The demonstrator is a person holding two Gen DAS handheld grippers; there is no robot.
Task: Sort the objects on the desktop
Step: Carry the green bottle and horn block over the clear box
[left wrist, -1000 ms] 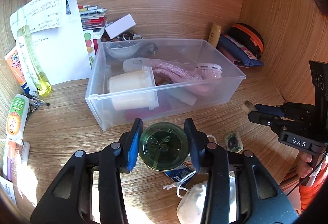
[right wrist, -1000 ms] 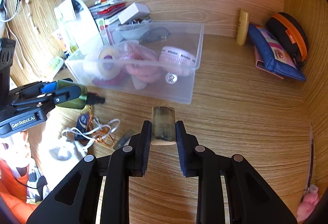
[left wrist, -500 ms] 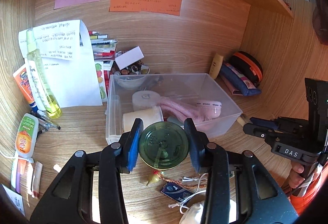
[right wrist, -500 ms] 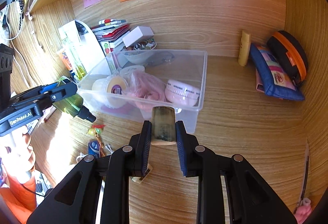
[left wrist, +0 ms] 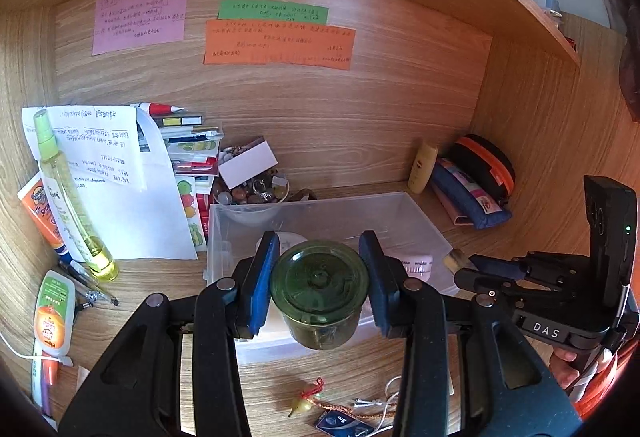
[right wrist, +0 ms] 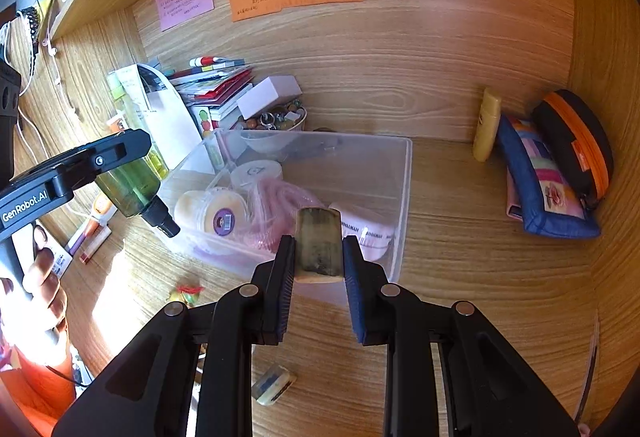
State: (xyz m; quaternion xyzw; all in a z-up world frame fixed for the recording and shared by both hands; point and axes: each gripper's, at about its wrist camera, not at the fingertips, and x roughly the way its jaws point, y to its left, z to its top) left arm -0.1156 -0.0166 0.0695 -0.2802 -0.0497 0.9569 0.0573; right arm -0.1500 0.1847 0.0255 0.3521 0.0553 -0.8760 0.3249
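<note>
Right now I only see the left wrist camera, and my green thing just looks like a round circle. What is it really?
Observer: It's a green bottle held in the left gripper. The right wrist view shows its black cap pointing down and toward the clear bin.
Operator: What's my other gripper holding? I only see a tiny tip.
Observer: The right gripper is shut on a flat block, tan with greenish smudges.
Operator: Is anything else lying around there?
Observer: Yes, a small pale eraser-like piece lies on the desk, nearer the camera than the bin.
</note>
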